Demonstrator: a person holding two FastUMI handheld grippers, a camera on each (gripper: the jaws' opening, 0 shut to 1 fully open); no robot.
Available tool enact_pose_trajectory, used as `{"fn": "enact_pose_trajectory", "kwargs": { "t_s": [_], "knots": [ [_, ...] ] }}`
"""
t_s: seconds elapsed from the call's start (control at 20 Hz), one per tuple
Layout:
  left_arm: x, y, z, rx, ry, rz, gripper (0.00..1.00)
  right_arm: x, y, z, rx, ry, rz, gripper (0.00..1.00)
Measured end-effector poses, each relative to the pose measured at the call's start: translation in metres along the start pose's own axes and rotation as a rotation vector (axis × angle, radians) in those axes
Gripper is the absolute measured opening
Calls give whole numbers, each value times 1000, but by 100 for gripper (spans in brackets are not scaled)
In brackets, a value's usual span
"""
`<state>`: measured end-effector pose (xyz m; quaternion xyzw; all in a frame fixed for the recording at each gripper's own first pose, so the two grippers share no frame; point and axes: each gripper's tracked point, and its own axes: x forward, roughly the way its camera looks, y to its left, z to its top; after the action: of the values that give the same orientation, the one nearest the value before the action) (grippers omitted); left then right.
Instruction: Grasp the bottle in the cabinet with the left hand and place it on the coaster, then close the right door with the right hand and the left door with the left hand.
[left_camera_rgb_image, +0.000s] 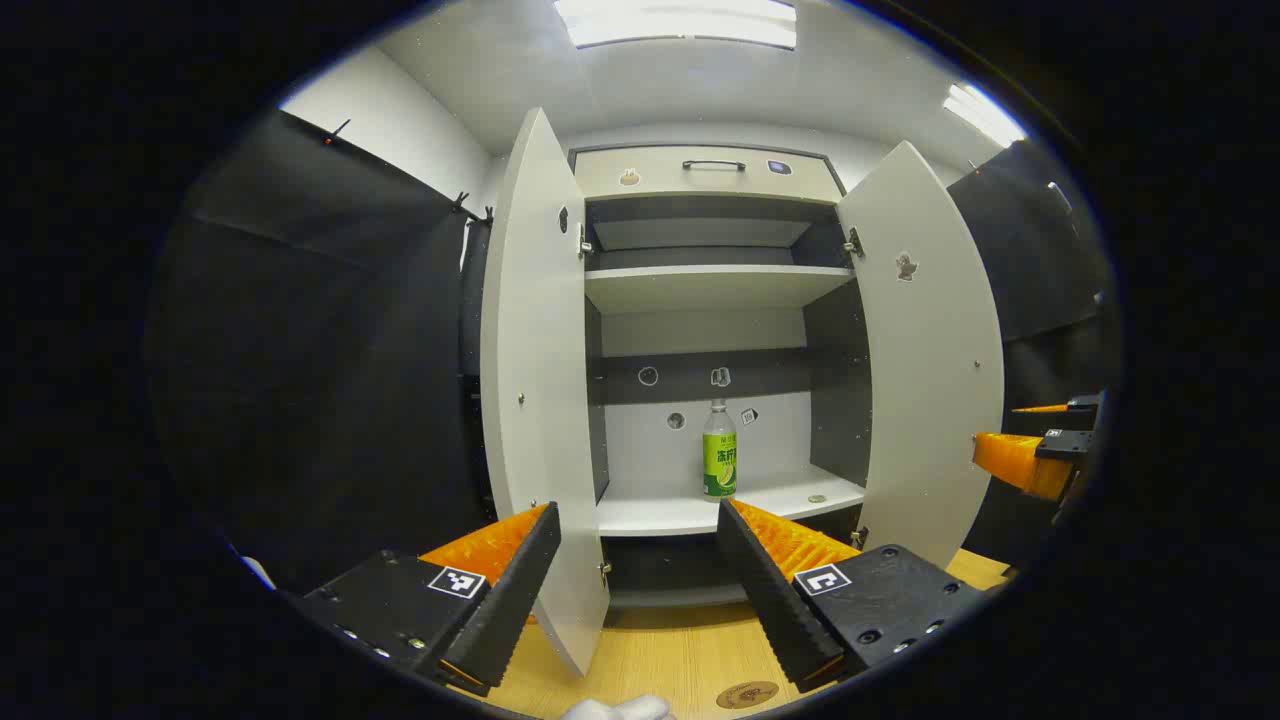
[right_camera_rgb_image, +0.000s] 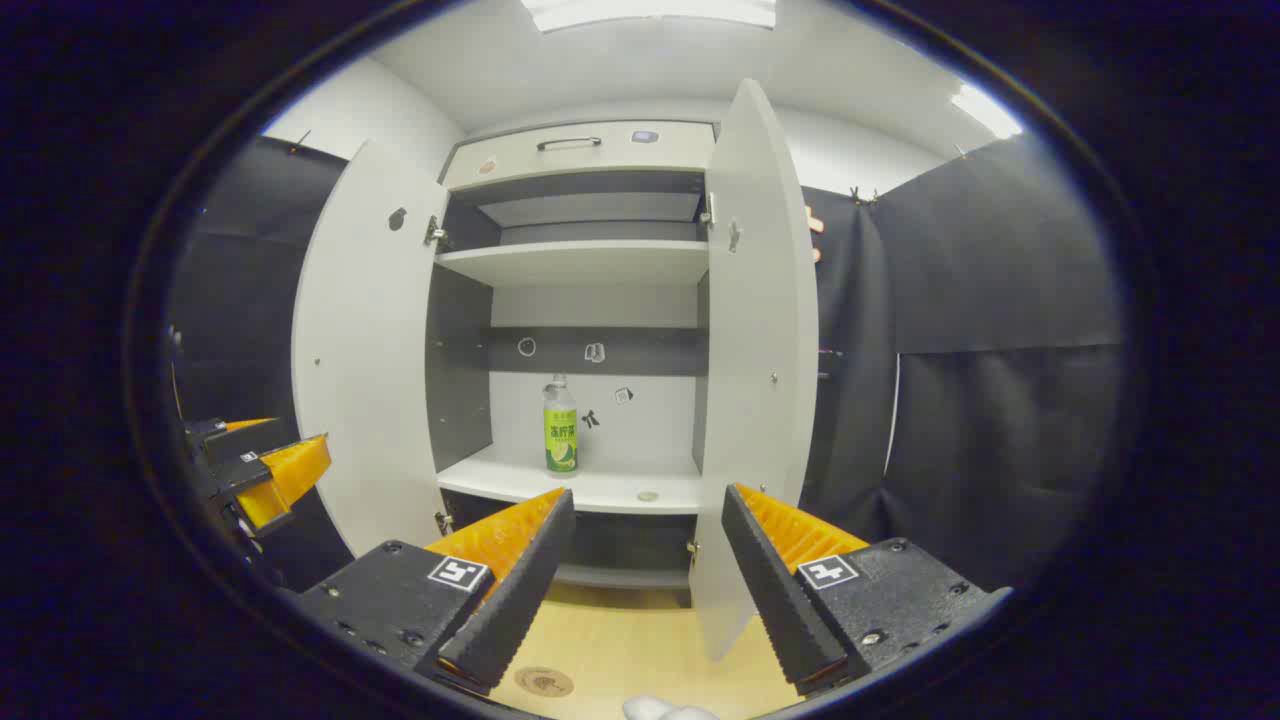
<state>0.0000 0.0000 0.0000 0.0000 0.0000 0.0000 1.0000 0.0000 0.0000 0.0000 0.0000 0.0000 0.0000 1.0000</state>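
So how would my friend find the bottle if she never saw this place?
Look at the tall white cabinet with both doors open. The bottle stands upright on the lower shelf, close to the back wall. It is clear with a green label, and it is the tallest thing on that shelf; the small round thing nearby lies flat.

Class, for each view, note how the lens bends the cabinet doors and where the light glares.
Left gripper view: both doors bow outward, ceiling lights blow out white. Right gripper view: the doors curve likewise, glare from the ceiling panel; the bottle stays sharp.
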Motion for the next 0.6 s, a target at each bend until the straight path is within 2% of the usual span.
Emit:
{"fn": "enact_pose_trajectory", "kwargs": {
  "t_s": [0.6],
  "knots": [
    [19,12,-6,-24,22,22,96,21,3,-10,12,31,-11,98]
  ]
}}
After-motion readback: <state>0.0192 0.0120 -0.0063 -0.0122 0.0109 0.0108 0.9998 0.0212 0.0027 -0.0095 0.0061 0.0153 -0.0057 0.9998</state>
